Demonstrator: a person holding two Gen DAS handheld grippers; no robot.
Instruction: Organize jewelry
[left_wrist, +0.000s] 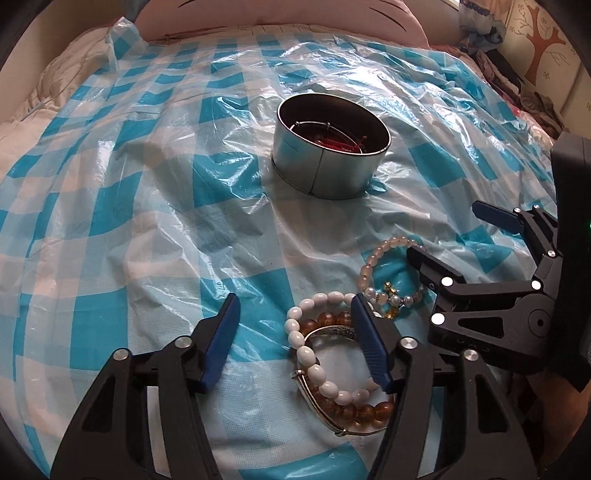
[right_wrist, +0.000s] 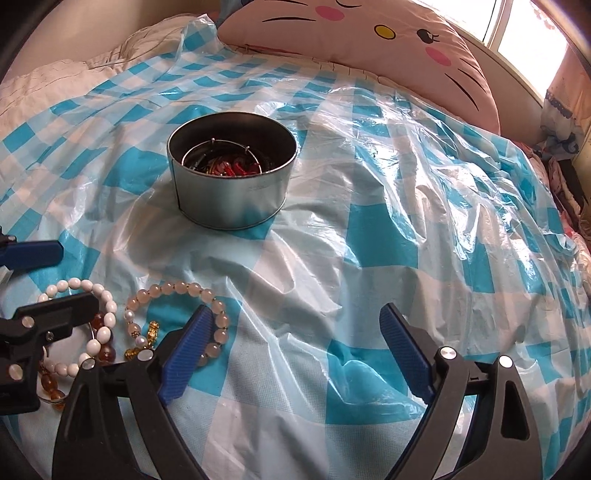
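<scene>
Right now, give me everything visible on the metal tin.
The metal tin is round, low-walled and lidless, with a dull silver outside, a vertical side seam and a dark inside. It stands upright on the blue-and-white checked plastic sheet, beyond the loose bracelets. Inside lie a thin wire hoop and red and dark pieces, too tangled to tell apart. Neither gripper touches it.

Bracelets (left_wrist: 332, 354) lie on the sheet (left_wrist: 147, 229), before the tin (left_wrist: 330, 147).
</scene>
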